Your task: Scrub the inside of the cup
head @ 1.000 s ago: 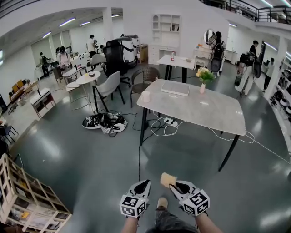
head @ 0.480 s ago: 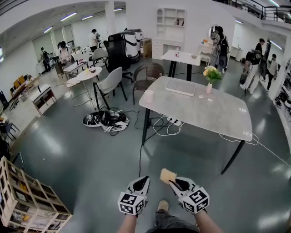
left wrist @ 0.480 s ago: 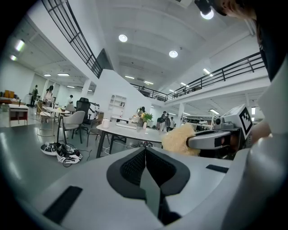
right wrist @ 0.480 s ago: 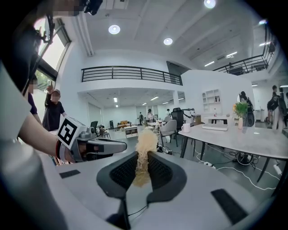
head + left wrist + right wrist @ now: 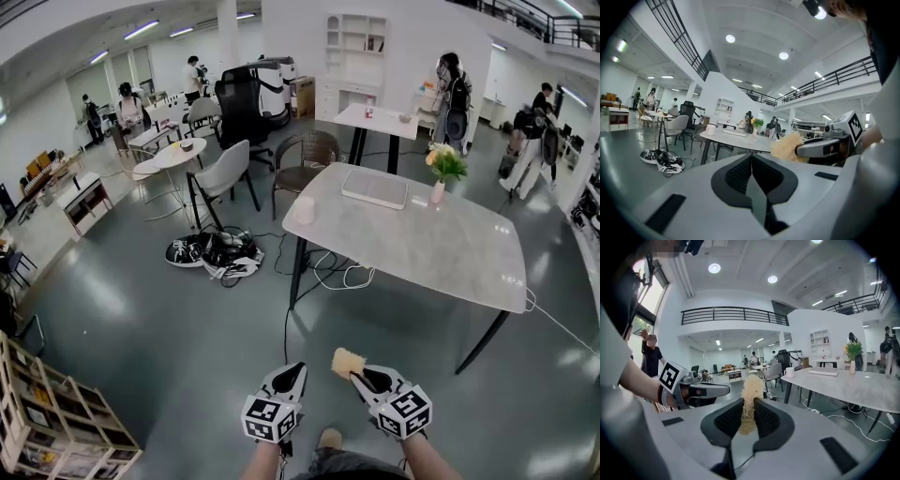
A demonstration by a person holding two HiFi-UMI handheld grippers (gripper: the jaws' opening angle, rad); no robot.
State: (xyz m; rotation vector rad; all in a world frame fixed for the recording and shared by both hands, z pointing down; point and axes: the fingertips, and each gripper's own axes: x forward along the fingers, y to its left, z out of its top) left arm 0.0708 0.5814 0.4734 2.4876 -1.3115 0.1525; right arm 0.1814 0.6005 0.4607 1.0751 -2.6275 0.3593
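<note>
- Facing the grey table (image 5: 422,239) in the head view, a person holds two grippers low and well short of it. The white cup (image 5: 304,210) stands upright at the table's near left corner, well apart from both tools. The left gripper (image 5: 293,377) carries nothing. The right gripper (image 5: 361,380) carries a yellow sponge (image 5: 347,364) that sticks out ahead of its tips.
- Left gripper view: the left gripper's (image 5: 751,158) jaws are pressed together with nothing between them. Beyond them the cup (image 5: 710,130) shows small on the table's (image 5: 740,140) near end. The sponge (image 5: 787,147) in the right gripper (image 5: 820,147) is nearer than the table, to the right.
- Right gripper view: the right gripper (image 5: 749,416) is clamped on the sponge (image 5: 751,390), whose fuzzy body is squeezed thin between the pads. The cup (image 5: 789,372), with a handle on its side, sits at the table's (image 5: 843,385) corner. The left gripper (image 5: 705,391) hangs well clear of the table.
- Handling, as a judgement: the cup looks like glazed ceramic, so it is probably rigid, smooth, breakable and fairly light when empty. The free left gripper would best pinch its wall or handle, leaving the mouth clear. The sponge is soft and yielding, and should press easily against the inner wall.
</note>
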